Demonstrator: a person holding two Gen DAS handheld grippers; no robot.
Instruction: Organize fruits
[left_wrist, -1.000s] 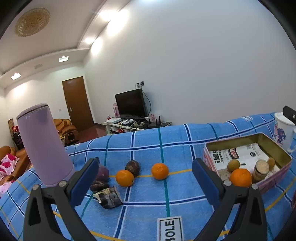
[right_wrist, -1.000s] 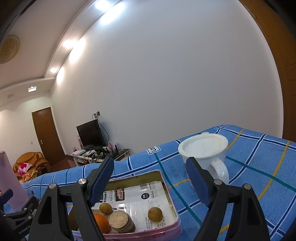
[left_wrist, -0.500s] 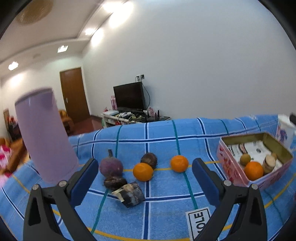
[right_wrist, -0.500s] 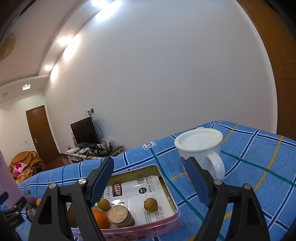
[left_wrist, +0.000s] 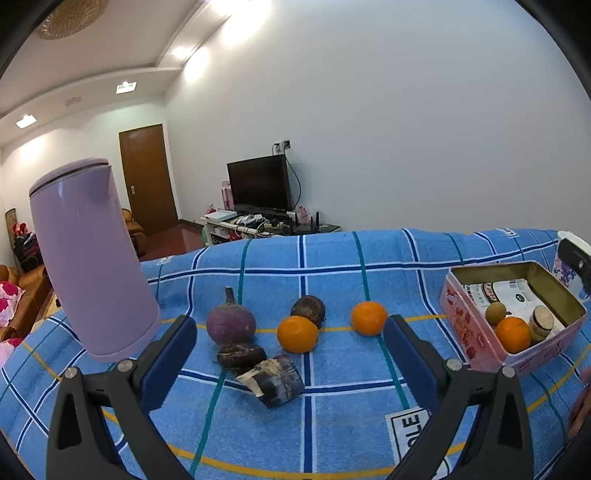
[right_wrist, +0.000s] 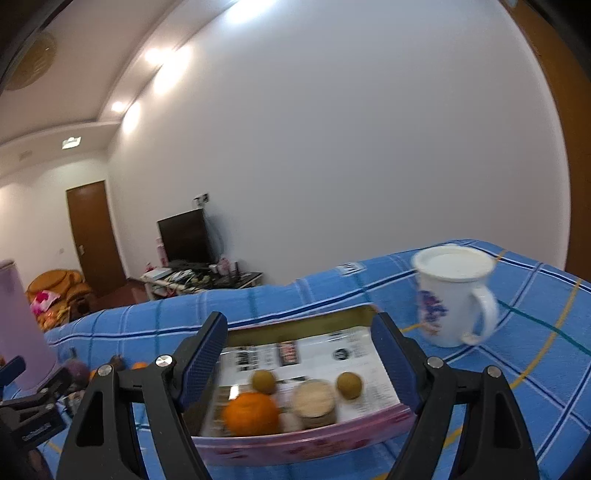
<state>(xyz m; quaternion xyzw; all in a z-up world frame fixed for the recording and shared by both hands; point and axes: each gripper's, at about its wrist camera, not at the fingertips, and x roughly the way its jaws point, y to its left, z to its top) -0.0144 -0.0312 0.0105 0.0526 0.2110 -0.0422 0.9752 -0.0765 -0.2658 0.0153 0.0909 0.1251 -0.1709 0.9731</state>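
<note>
Two oranges (left_wrist: 297, 334) (left_wrist: 368, 318) lie loose on the blue checked cloth (left_wrist: 332, 410), with a purple round root (left_wrist: 231, 325), a dark round fruit (left_wrist: 308, 305) and a dark shrivelled piece (left_wrist: 241, 355) beside them. My left gripper (left_wrist: 288, 363) hangs open just in front of them, holding nothing. The pink tin (left_wrist: 465, 325) (right_wrist: 306, 445) holds an orange (right_wrist: 253, 413), two small brownish fruits (right_wrist: 263, 381) (right_wrist: 349, 385) and a round tan slice (right_wrist: 314, 400). My right gripper (right_wrist: 299, 358) stands open over the tin's near side, empty.
A tall lilac flask (left_wrist: 88, 258) stands at the left of the cloth. The white lidded mug (right_wrist: 452, 295) is right of the tin. A torn dark wrapper (left_wrist: 273, 380) lies near the loose fruit. The left gripper's body (right_wrist: 33, 398) shows at the lower left of the right view.
The right gripper swung left, so the tin now sits between its fingers and the mug is off to the right. The left view shifted, bringing the loose fruit between its fingers. Both stayed open.
</note>
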